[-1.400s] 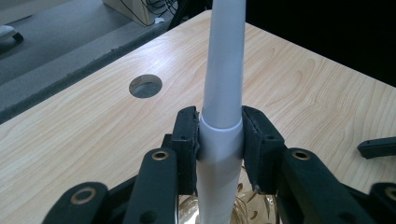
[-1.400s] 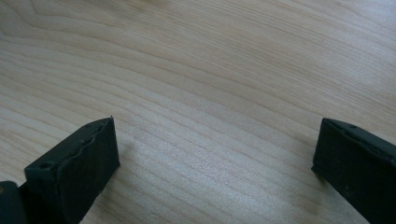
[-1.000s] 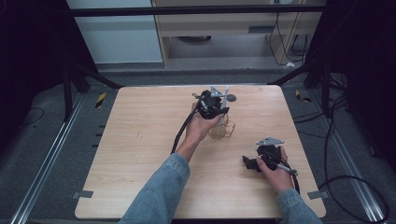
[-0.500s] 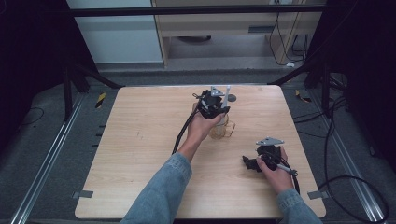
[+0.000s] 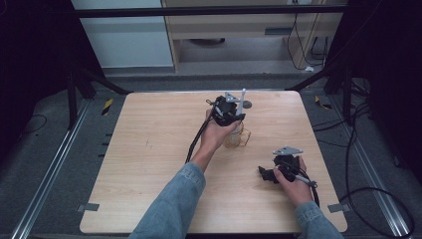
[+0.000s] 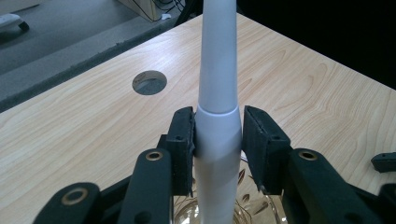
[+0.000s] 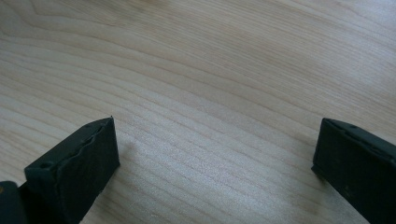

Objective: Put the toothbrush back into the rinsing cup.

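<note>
The white handle [image 6: 217,88] stands upright in the glass cup [image 5: 238,138] near the far middle of the wooden table [image 5: 149,164], its slim end poking up past the left gripper [image 5: 230,113]. In the left gripper view the handle sits right between the two black jaws: the left pad touches its thick collar, while a thin sliver of a gap shows at the right pad, and those jaws have just been opening a touch. So the clamp is loosened, the handle between the pads but not squeezed. Only the rim of the cup peeks in at the bottom of that view, and what the handle's lower end looks like inside the glass is hidden. A round hole [image 6: 149,82] in the tabletop lies beyond. Over at the near right, the right gripper [image 5: 279,167] rests low on the table, well apart from the cup, its jaws spread wide over bare wood with nothing between them.
</note>
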`<state>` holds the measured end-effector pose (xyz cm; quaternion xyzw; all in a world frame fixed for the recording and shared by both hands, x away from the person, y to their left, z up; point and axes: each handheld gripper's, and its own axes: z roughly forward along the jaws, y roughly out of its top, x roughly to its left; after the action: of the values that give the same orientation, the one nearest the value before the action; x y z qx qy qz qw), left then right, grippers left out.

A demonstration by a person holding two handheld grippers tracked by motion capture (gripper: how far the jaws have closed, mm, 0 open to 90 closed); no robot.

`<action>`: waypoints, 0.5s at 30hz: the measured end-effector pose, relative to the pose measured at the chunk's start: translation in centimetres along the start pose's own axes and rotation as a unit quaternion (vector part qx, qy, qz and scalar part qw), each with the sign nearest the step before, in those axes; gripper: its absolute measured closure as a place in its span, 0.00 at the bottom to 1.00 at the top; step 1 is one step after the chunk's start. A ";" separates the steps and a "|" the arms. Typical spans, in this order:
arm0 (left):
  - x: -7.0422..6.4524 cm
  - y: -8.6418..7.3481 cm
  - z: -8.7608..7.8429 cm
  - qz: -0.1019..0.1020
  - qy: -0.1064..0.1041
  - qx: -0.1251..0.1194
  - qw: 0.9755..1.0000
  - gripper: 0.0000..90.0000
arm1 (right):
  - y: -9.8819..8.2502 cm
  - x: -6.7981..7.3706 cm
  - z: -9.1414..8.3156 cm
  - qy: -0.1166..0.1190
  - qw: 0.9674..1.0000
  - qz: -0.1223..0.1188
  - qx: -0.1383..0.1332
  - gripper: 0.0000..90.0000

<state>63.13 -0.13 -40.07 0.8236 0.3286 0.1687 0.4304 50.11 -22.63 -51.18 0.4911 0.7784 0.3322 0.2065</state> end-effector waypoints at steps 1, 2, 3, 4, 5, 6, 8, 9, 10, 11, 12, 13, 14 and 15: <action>0.0 0.0 0.0 0.000 0.000 0.000 1.000 0.71 | 0.0 0.0 0.0 0.000 1.000 0.000 0.000 0.00; 0.0 0.0 -0.1 0.000 0.001 0.000 1.000 0.71 | 0.0 0.0 0.0 0.000 1.000 0.000 0.000 0.00; 0.0 0.0 -0.1 -0.001 0.002 -0.001 1.000 0.70 | 0.0 0.0 0.0 0.000 1.000 0.000 0.000 0.00; 0.1 0.0 -0.1 0.000 0.002 -0.001 1.000 0.70 | 0.0 0.0 0.0 0.000 1.000 0.000 0.000 0.00; 0.1 0.0 -0.1 -0.001 0.004 -0.002 1.000 0.69 | 0.0 0.0 0.0 0.000 1.000 0.001 0.000 0.00; 0.1 0.0 -0.1 0.000 0.004 -0.002 1.000 0.69 | 0.0 0.0 0.0 0.000 1.000 0.001 0.000 0.00; 0.1 0.0 -0.1 -0.002 0.006 -0.002 1.000 0.67 | 0.0 0.0 0.0 0.000 1.000 0.001 0.000 0.00; 0.1 0.0 -0.2 0.000 0.007 0.000 1.000 0.67 | 0.0 0.0 0.0 0.000 1.000 0.000 0.000 0.00; 0.1 0.0 -0.2 0.000 0.008 0.001 1.000 0.66 | 0.0 0.0 0.0 0.000 1.000 0.001 0.000 0.00; 0.1 0.0 -0.2 0.000 0.009 0.001 1.000 0.66 | 0.0 0.0 0.0 0.000 1.000 0.001 0.000 0.00; 0.1 0.0 -0.3 0.002 0.012 0.003 1.000 0.66 | 0.0 0.0 0.0 0.000 1.000 0.000 0.000 0.00; 0.1 0.0 -0.3 0.003 0.014 0.004 1.000 0.65 | 0.0 0.0 0.0 0.000 1.000 0.001 0.000 0.00; 0.1 0.0 -0.3 0.003 0.016 0.004 1.000 0.64 | 0.0 0.0 0.0 0.000 1.000 0.001 0.000 0.00; 0.1 0.0 -0.4 0.003 0.017 0.003 1.000 0.64 | 0.0 0.0 0.0 0.000 1.000 0.001 0.000 0.00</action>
<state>63.02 0.20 -39.86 0.8230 0.3340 0.1830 0.4214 50.11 -22.63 -51.18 0.4915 0.7781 0.3325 0.2061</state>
